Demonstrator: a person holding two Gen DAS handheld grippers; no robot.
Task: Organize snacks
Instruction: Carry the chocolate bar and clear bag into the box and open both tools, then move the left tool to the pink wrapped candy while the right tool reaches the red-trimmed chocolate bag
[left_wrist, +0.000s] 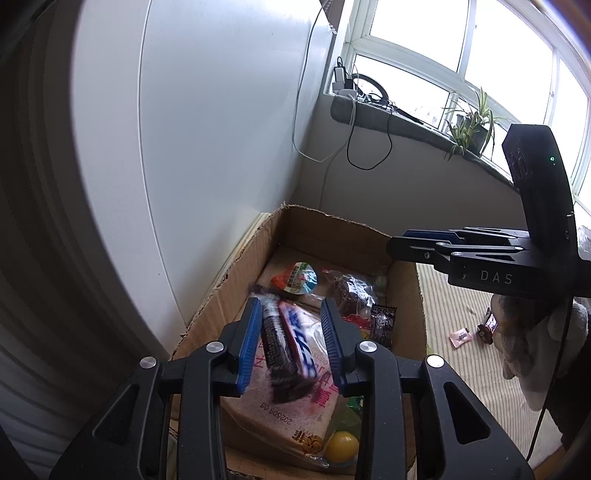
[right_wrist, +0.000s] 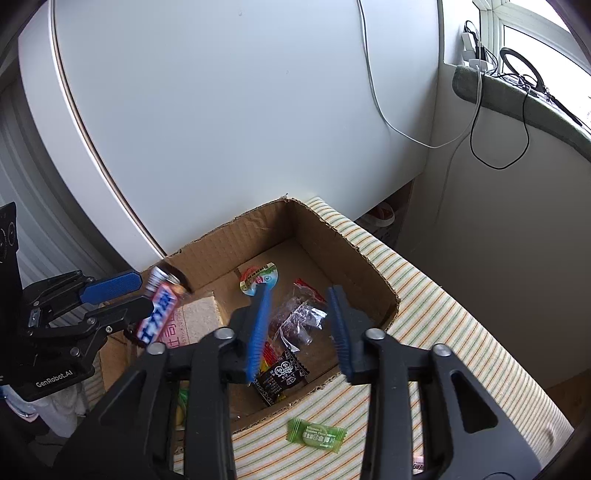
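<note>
The left gripper (left_wrist: 291, 343) is hovering over the cardboard box (left_wrist: 236, 269), its fingers spread with a blurred snack bar (left_wrist: 291, 347) lying between them, long axis running roughly along the fingers; whether a pad is touching it or it is dropping free is hard to tell. The right gripper (right_wrist: 299, 332) is hanging above the same box with its fingers spread and empty, nearer than the left to the green candy (right_wrist: 317, 435) lying outside on the striped cloth (right_wrist: 443, 332).
</note>
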